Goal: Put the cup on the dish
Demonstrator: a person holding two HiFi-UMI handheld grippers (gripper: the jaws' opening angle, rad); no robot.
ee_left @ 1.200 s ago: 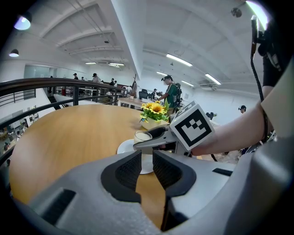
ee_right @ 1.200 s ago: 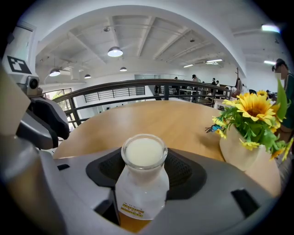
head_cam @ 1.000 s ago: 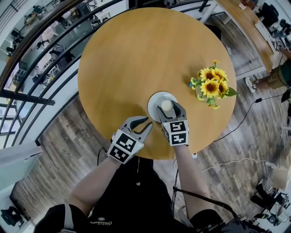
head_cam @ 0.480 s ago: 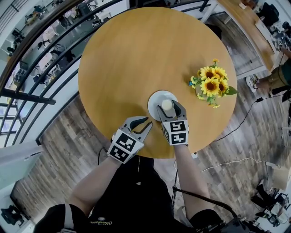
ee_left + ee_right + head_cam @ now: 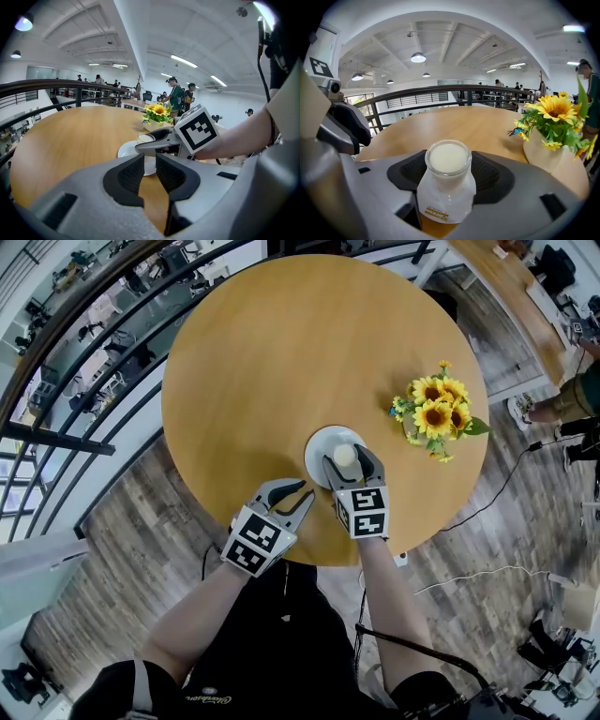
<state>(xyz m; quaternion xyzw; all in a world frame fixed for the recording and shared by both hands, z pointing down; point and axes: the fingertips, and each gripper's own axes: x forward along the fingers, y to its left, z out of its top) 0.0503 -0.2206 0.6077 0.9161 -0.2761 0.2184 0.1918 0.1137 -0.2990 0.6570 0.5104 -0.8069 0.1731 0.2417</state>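
The cup [image 5: 344,457], a small glass jar of white stuff, stands over the near side of the white dish [image 5: 319,448] on the round wooden table [image 5: 281,352]. My right gripper [image 5: 345,458] is shut on the cup [image 5: 447,180], one pad on each side. In the left gripper view the cup [image 5: 146,138] sits at the dish [image 5: 126,150]; whether it touches I cannot tell. My left gripper [image 5: 307,491] hovers near the table's front edge, left of the dish. Its jaws stand a narrow gap apart with nothing between them [image 5: 149,161].
A pot of sunflowers [image 5: 433,416] stands on the table just right of the dish, close to the right gripper. A dark railing [image 5: 84,362] curves round the table's left and far side. Wooden floor lies below the near edge.
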